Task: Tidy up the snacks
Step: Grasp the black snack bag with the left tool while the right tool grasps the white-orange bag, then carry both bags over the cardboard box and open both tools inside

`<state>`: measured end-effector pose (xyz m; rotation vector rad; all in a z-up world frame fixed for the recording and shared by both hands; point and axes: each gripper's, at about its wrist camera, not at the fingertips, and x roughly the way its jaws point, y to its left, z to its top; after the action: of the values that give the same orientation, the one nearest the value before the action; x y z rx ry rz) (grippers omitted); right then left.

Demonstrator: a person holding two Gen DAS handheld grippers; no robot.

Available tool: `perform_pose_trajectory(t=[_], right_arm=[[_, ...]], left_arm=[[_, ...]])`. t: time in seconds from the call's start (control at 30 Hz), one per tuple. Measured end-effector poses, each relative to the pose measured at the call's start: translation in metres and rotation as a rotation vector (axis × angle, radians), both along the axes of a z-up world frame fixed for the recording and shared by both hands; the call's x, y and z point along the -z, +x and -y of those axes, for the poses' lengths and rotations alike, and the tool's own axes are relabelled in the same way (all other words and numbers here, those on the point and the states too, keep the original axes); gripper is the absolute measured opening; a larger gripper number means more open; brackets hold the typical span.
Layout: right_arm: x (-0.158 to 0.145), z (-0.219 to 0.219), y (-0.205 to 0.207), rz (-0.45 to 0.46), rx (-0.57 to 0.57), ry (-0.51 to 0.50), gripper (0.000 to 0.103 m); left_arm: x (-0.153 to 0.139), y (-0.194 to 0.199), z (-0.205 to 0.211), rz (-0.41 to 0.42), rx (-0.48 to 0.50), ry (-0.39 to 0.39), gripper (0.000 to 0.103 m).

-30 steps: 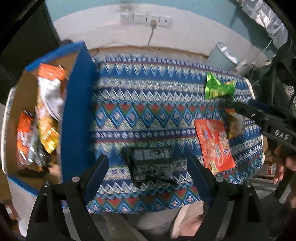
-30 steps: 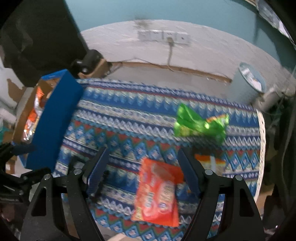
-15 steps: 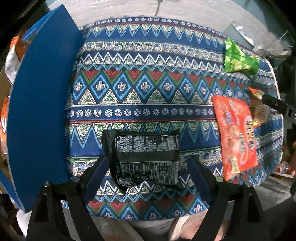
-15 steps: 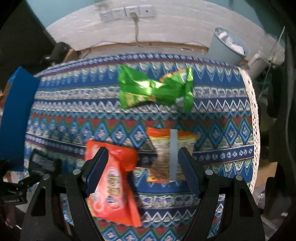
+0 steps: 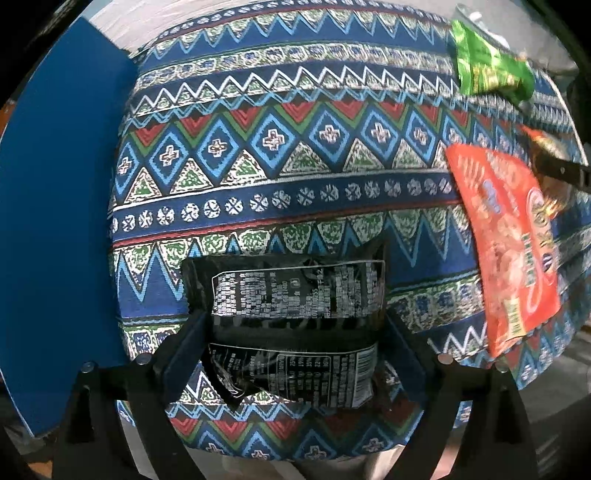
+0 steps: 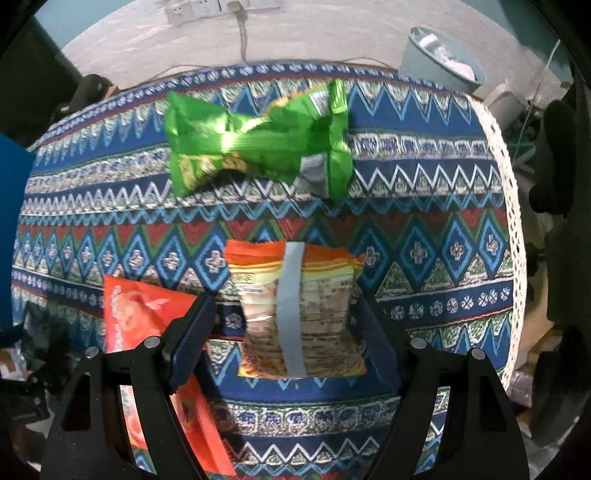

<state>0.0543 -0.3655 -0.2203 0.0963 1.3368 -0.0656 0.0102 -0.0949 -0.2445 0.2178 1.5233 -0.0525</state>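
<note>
A black snack packet (image 5: pixel 291 314) lies on the patterned tablecloth (image 5: pixel 280 147) near the front edge. My left gripper (image 5: pixel 293 332) is open, its fingers on either side of the packet. An orange-and-yellow snack packet (image 6: pixel 295 310) lies between the open fingers of my right gripper (image 6: pixel 284 321). A red-orange packet (image 6: pixel 136 314) lies to its left, partly under the left finger; it also shows in the left wrist view (image 5: pixel 506 243). A green packet (image 6: pixel 258 140) lies farther back, also visible in the left wrist view (image 5: pixel 487 70).
A blue box wall (image 5: pixel 59 221) stands at the cloth's left side. A pale bin (image 6: pixel 439 59) stands beyond the table at the back right, with wall sockets (image 6: pixel 218 9) behind. The right table edge has white lace trim (image 6: pixel 513 229).
Both grippers have moved down and forward. The black packet now sits between the left fingers and the orange-yellow packet between the right fingers. The box interior has left the left wrist view.
</note>
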Motion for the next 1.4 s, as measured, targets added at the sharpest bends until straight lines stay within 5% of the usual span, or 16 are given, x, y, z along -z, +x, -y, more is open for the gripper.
perform_pose_trajectory(t=[0.2,0.27,0.33,0.43,0.6,1.03,1.4], right_arm=[[0.026,0.007,-0.001,-0.033,0.004,-0.001,0.077],[0.027,0.01,-0.001,-0.019,0.001,-0.01,0.077],[0.029,0.01,-0.002,-0.02,0.0,-0.027,0.072],[0.028,0.007,-0.003,-0.016,-0.015,-0.055,0.047],[0.016,-0.008,-0.005,-0.004,-0.024,-0.023,0.038],[-0.038,-0.033,-0.009,0.091,-0.077,-0.001,0.038],[-0.072,-0.07,-0.016,0.176,-0.165,0.019,0.038]], left_arm=[[0.01,-0.02,0.019,0.052,0.068,0.047,0.093],[0.008,-0.024,0.022,0.079,0.083,0.042,0.079],[0.007,-0.029,0.023,0.095,0.096,0.043,0.069],[0.007,-0.032,0.021,0.101,0.106,0.031,0.067],[0.004,-0.036,0.021,0.12,0.141,0.025,0.061],[-0.022,-0.038,0.033,0.159,0.148,-0.022,0.044],[-0.073,-0.028,0.005,0.259,0.142,-0.05,0.044]])
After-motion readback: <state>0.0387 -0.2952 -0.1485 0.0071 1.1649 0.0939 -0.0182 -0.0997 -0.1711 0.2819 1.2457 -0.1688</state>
